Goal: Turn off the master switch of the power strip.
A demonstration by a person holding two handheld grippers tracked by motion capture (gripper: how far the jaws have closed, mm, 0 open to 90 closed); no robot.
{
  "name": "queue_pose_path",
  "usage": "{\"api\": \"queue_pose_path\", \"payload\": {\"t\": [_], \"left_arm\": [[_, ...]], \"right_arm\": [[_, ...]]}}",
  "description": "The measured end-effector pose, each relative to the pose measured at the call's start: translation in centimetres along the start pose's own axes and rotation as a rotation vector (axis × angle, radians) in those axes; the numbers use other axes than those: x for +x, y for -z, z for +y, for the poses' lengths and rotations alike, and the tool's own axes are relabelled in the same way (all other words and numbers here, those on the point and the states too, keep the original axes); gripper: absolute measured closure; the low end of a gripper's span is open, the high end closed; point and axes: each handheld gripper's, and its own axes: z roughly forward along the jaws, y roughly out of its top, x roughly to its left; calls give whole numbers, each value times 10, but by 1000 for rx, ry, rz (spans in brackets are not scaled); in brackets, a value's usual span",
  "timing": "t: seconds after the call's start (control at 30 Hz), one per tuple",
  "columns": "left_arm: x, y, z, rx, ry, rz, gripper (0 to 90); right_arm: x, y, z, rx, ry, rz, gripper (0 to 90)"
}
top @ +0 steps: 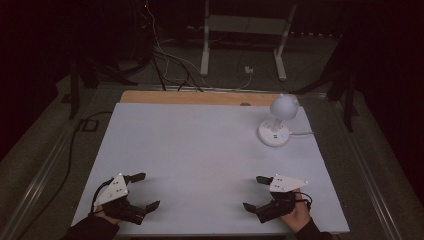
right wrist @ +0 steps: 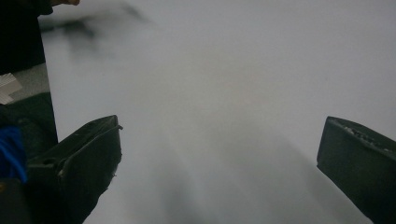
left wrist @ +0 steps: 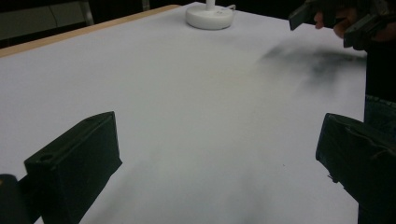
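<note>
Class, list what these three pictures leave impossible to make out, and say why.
- Lamp: the markings on its base are too small in the high view; the left gripper view's top edge cuts off its head.
- Room beyond the table: too dark.
- Right gripper: blurred and cropped in the left gripper view.

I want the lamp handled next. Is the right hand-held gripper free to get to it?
Probably yes. The right hand-held gripper is open and empty near the table's front edge, and bare white tabletop lies between it and the lamp at the far right.
</note>
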Motion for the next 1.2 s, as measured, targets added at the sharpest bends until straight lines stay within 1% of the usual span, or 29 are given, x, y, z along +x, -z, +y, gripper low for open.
{"api": "queue_pose_path", "payload": {"t": [0.13, 0.17, 0.23, 0.3, 0.47, 0.77, 0.93, 1.03, 1.1, 1.2], "left_arm": [[-1, 0, 0, 0, -3, -6, 2], [-1, 0, 0, 1, -4, -5, 2], [-1, 0, 0, -1, -2, -7, 2], [-1, 0, 0, 0, -3, -5, 2], [-1, 0, 1, -1, -3, -7, 2], [-1, 0, 0, 0, -3, -4, 2], [-1, 0, 0, -1, -1, -6, 2], [-1, -1, 1, -1, -2, -5, 2], [-2, 0, 1, -3, -12, 6, 2], [-2, 0, 1, -7, -13, 3, 3]], "right_arm": [[2, 2, 5, -11, -7, 9, 0], [2, 2, 7, -12, -10, 19, 0], [4, 1, 10, -17, -6, 20, 0], [5, 1, 12, -20, -9, 33, 0], [4, 1, 18, -29, -8, 26, 0], [-3, 8, 27, -51, -10, -21, 0], [-7, 10, 30, -57, -21, -36, 0], [-8, 10, 32, -57, -19, -48, 0], [-10, 10, 32, -58, -15, -61, 0], [-14, 11, 34, -60, -19, -74, 0]]}}
